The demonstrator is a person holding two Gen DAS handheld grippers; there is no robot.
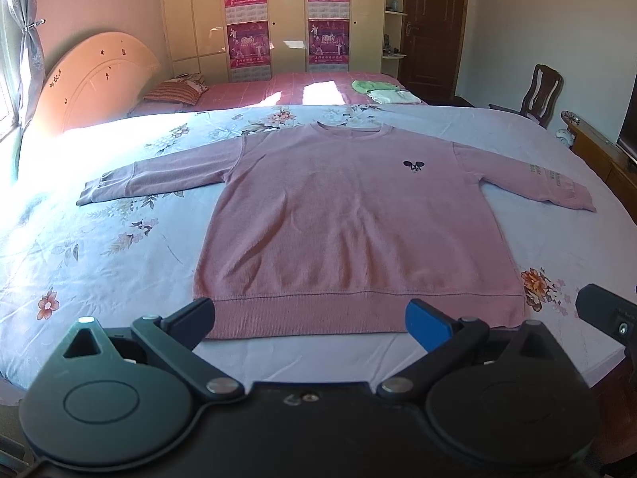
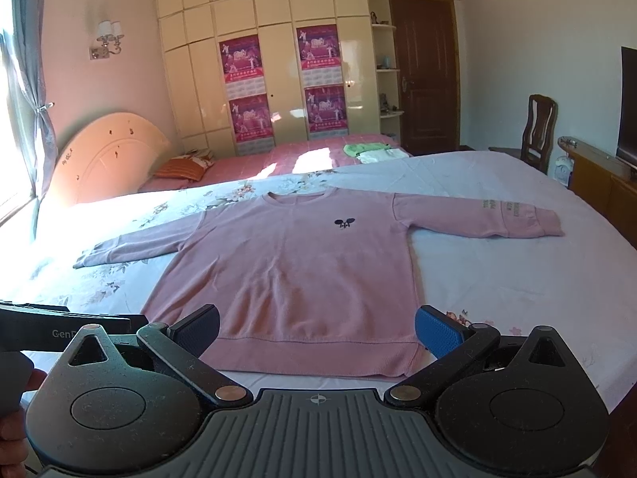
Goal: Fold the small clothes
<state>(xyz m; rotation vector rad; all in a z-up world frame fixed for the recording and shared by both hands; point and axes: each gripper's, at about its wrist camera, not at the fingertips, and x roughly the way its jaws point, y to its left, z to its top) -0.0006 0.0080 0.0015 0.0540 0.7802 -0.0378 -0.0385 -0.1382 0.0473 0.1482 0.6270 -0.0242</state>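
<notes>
Evidently the pink sweatshirt (image 1: 350,215) lay face up and flat on the floral bedsheet (image 1: 119,247), both sleeves spread wide, so every edge was reachable for the first fold. The left tool (image 1: 310,318) and right tool (image 2: 316,328) hovered just short of the sweatshirt's hem, jaws spread wide and gripping nothing. Beyond its collar sat folded green clothes (image 1: 382,91), probably finished pieces.

A floral pale-blue bedsheet (image 1: 119,239) covers the bed; behind stand a cream wardrobe (image 2: 278,79) with magenta posters (image 2: 241,65), a dark wooden chair (image 2: 539,131) and a brown door (image 2: 424,71).
</notes>
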